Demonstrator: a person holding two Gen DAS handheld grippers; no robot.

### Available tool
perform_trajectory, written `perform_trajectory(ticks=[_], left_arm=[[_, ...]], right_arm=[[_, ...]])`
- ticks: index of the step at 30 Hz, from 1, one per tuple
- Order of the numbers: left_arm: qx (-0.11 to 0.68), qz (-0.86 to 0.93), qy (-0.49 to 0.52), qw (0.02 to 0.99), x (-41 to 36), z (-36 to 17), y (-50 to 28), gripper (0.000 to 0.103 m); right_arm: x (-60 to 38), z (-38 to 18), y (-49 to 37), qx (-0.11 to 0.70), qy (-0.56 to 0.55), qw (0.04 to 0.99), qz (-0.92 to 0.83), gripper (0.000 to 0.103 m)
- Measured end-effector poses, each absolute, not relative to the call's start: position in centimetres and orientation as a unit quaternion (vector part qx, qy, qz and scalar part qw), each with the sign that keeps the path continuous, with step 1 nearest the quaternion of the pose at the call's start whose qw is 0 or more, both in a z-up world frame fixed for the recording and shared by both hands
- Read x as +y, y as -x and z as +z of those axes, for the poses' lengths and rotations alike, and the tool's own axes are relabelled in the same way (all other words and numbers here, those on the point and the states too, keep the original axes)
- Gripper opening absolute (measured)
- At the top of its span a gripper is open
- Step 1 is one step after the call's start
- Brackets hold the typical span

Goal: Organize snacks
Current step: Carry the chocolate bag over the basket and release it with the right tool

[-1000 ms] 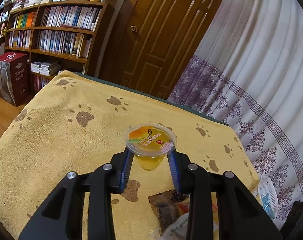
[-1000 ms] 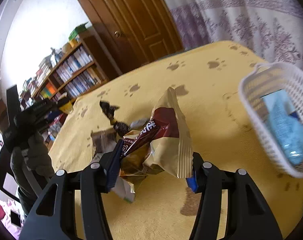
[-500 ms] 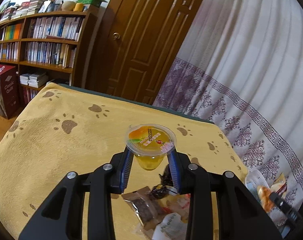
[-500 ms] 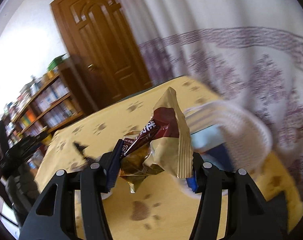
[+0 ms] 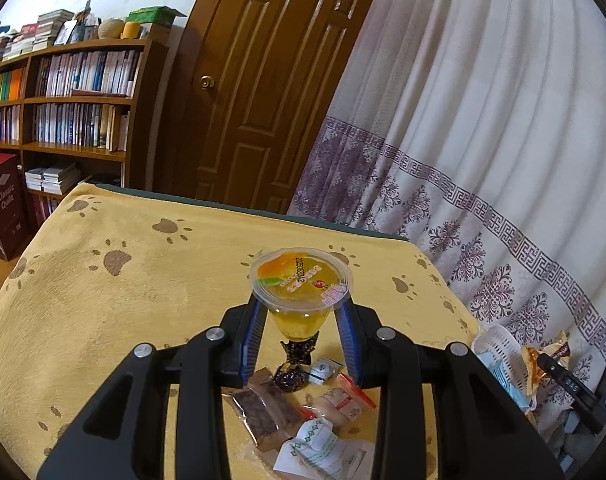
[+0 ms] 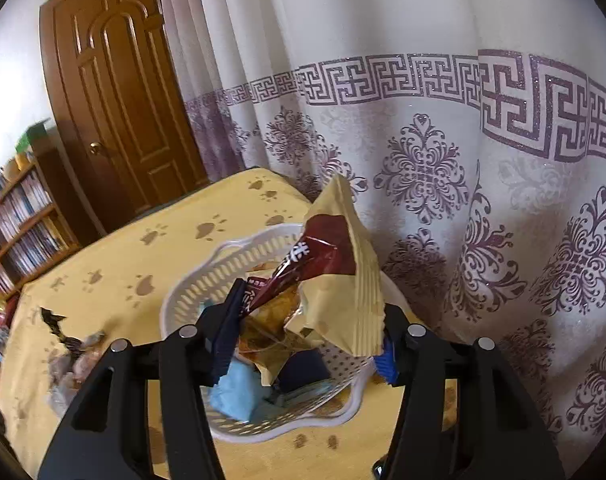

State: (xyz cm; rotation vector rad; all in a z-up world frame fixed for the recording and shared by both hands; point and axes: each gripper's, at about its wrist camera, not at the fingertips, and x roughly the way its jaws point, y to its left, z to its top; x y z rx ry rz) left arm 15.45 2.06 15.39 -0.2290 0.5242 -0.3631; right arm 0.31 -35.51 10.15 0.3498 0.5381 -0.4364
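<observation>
My left gripper (image 5: 301, 340) is shut on a clear jelly cup (image 5: 301, 284) with an orange lid and holds it above the yellow paw-print tablecloth (image 5: 123, 300). Below it lie several loose wrapped snacks (image 5: 299, 408). My right gripper (image 6: 303, 344) is shut on a beige and maroon snack packet (image 6: 335, 280) and holds it right over the white slotted basket (image 6: 231, 268), which holds a light blue pack (image 6: 235, 392) and a dark blue pack (image 6: 305, 366). The basket (image 5: 499, 348) and the right gripper's packet (image 5: 543, 356) also show at the right of the left wrist view.
Loose snacks (image 6: 71, 356) lie on the cloth left of the basket in the right wrist view. A patterned curtain (image 6: 463, 160) hangs close behind the basket at the table's edge. A wooden door (image 5: 255, 80) and a bookshelf (image 5: 63, 100) stand beyond the table.
My right gripper has carried the snack packet from the loose pile rightward to above the basket. My left gripper has turned right with the jelly cup still held.
</observation>
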Motion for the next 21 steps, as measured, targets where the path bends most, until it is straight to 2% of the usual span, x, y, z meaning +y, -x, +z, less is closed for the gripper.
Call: perform_trajectory(ticks=[5,21], left_arm=[[0.258,-0.181,0.109,0.943,1.8,15.3,-15.4,0.034],[0.253,-0.209,0.105,0.939,1.3,15.4,-15.0,0.034]], right_arm=[[-35.3,10.1,-0.3,0.255,-0.150,0.928,-0.228,0.068],[-33.0,10.7,2.6,0.243,-0.162,0.935,-0.200,0.068]])
